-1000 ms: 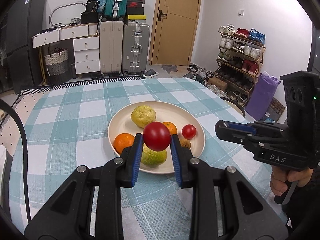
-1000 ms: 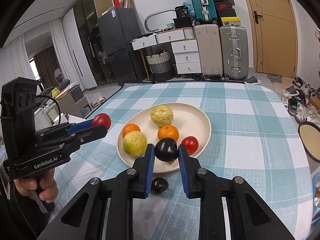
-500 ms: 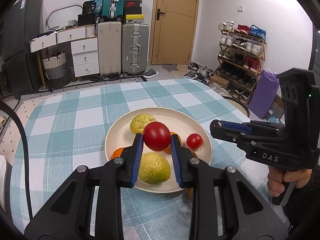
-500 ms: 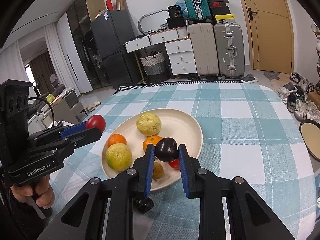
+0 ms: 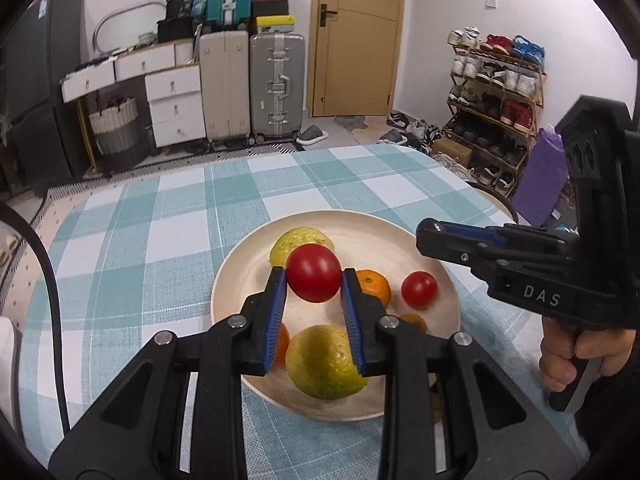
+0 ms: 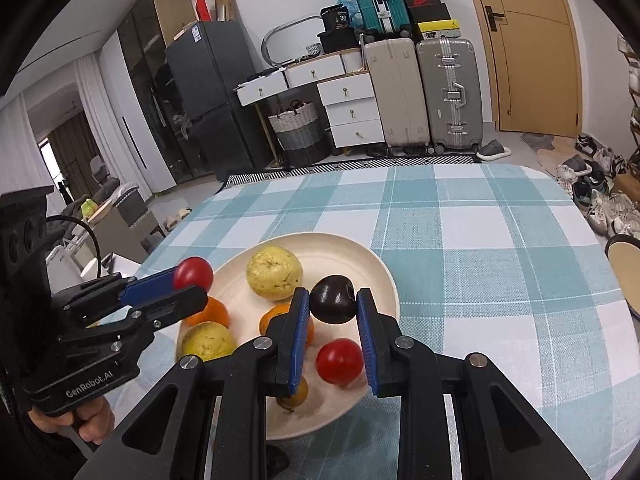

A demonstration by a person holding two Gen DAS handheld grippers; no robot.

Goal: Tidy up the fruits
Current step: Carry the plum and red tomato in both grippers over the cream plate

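While we look along the left claw (image 5: 314,280), we see it clamped on a red tomato (image 5: 313,272) above the plate (image 5: 240,280), which already carries two yellow-green fruits, two oranges, a second tomato (image 5: 419,289) and a small brown fruit at the near right. We judge the sorting mostly done, with this tomato yet to be set down. Bare plate shows just under and left of the held tomato, so room exists there; the right claw (image 5: 424,236) hangs over the plate's right rim, near enough to mind.

From the right wrist view, the right claw (image 6: 333,306) grips a dark plum (image 6: 333,299) over the plate's (image 6: 360,256) far right part, where open surface lies beyond the tomato (image 6: 339,361). One dark fruit (image 6: 278,460) seems to lie on the counter (image 6: 480,248) just off the near rim, half hidden, probably still to collect. The counter's right edge stays well apart.
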